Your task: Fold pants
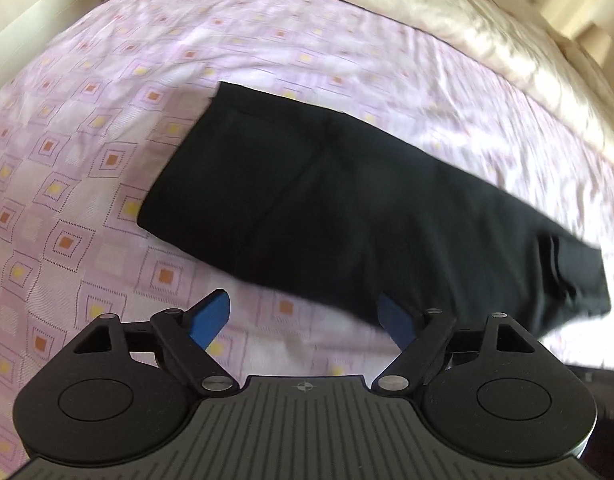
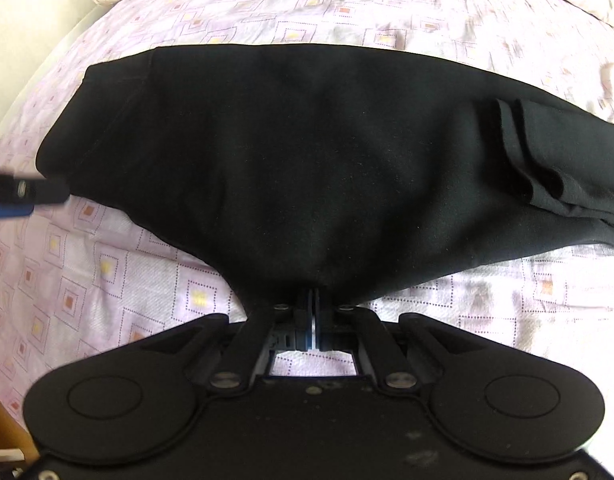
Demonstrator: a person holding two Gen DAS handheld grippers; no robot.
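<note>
- The right gripper is clamped on the near edge of the black pants, its jaws pressed together with cloth bunched between them and drawn into a peak. The hold looks shallow, at the very hem of the fold; a sharp tug could pull the fabric free.
- The left gripper hangs released, blue pads spread wide, just short of the pants' near edge and gripping nothing. With only one side held, lifting now would likely drag the garment askew rather than fold it squarely.
- The pants lie lengthwise on the patterned pink bedsheet, already doubled leg on leg. The sheet is soft and rumpled, so sliding the pants across it could wrinkle both.
- Toward the right end of the pants, loose layers sit fanned and uneven. A fast fold may let them slip apart and spoil the stack.
- Beyond the pants' far edge, a cream quilt is heaped near the head of the bed. A fold flung too far could land against it, though it lies well apart for now.
</note>
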